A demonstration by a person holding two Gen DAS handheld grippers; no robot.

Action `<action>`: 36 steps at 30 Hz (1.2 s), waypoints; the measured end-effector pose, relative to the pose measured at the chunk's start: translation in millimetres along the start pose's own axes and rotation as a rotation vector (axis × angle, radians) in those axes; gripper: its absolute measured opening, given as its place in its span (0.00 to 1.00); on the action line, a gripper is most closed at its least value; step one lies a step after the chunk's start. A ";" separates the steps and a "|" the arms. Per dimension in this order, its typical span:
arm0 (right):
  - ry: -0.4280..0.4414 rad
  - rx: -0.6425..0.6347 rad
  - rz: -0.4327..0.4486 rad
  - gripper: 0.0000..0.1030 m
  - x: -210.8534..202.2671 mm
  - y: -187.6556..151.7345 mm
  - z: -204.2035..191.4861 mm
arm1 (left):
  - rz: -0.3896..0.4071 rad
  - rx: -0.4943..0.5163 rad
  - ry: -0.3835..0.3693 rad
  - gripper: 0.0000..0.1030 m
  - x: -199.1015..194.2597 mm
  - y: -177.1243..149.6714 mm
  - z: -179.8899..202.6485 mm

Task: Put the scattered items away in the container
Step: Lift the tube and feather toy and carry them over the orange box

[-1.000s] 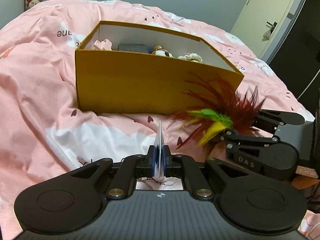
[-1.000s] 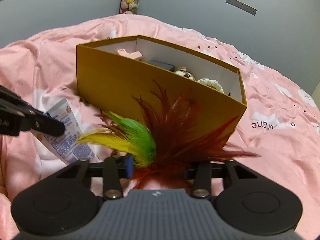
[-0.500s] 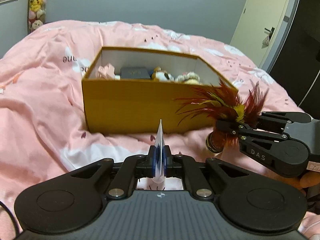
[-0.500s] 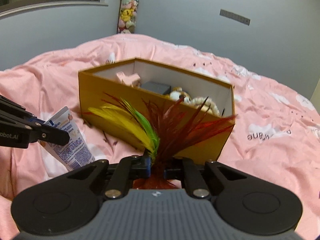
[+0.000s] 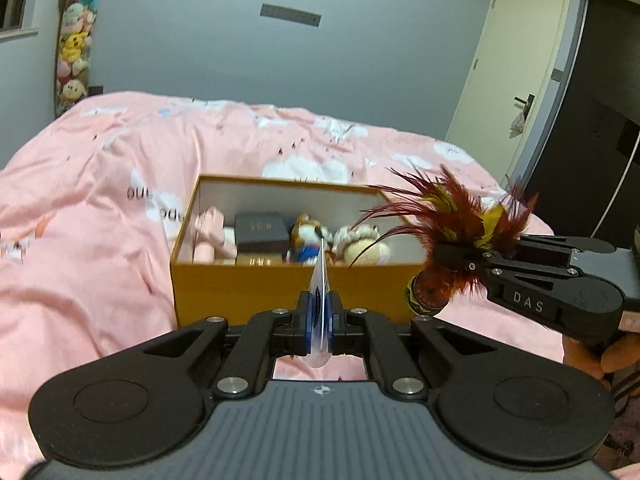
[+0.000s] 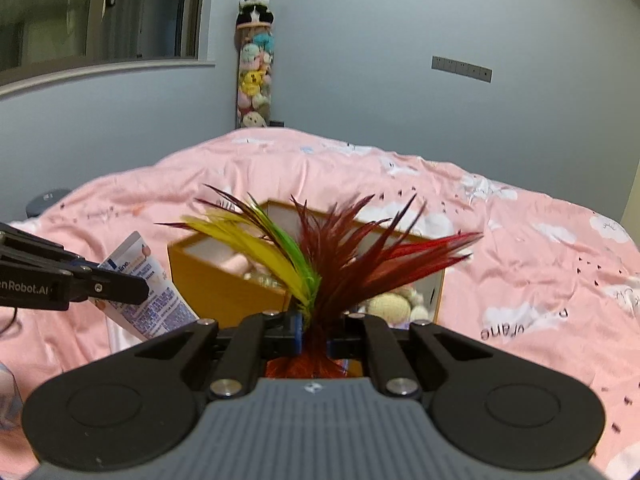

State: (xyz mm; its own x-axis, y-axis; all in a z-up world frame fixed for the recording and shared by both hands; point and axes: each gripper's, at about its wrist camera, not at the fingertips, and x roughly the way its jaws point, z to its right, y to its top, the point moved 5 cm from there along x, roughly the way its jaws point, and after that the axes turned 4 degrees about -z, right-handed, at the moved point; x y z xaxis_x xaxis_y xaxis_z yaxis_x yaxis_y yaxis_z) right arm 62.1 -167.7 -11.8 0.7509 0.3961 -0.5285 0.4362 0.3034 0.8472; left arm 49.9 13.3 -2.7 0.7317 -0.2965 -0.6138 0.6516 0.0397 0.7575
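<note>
An open yellow-brown box (image 5: 240, 288) with white inner walls sits on the pink bed and holds several small items. My left gripper (image 5: 319, 322) is shut on a white and blue cream tube (image 5: 320, 280), held edge-on above the bed in front of the box. In the right wrist view the tube (image 6: 148, 300) shows flat at the left of the box (image 6: 208, 280). My right gripper (image 6: 314, 334) is shut on a feather shuttlecock (image 6: 332, 256) with red, yellow and green feathers, held near the box's right end. It also shows in the left wrist view (image 5: 452, 232).
The pink quilt (image 5: 88, 216) with cloud prints covers the whole bed around the box. A hanging column of plush toys (image 6: 254, 80) stands at the far wall. A white door (image 5: 516, 72) is at the far right.
Both grippers have risen with their items, so I now look down into the box. The feather shuttlecock has moved up to the level of the box's rim.
</note>
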 end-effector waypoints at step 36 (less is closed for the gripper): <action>0.092 0.190 -0.177 0.12 129.3 31.2 70.5 | -0.188 -0.003 -0.126 0.07 145.1 80.0 -8.1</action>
State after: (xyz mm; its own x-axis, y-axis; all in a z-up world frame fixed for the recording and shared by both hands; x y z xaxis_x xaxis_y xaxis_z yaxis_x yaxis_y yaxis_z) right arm 207.7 -168.2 -49.8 0.6107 0.4310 -0.6643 0.6483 0.2096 0.7320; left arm 209.8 -18.8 -32.9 0.5667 -0.4157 -0.7113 0.7748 -0.0249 0.6318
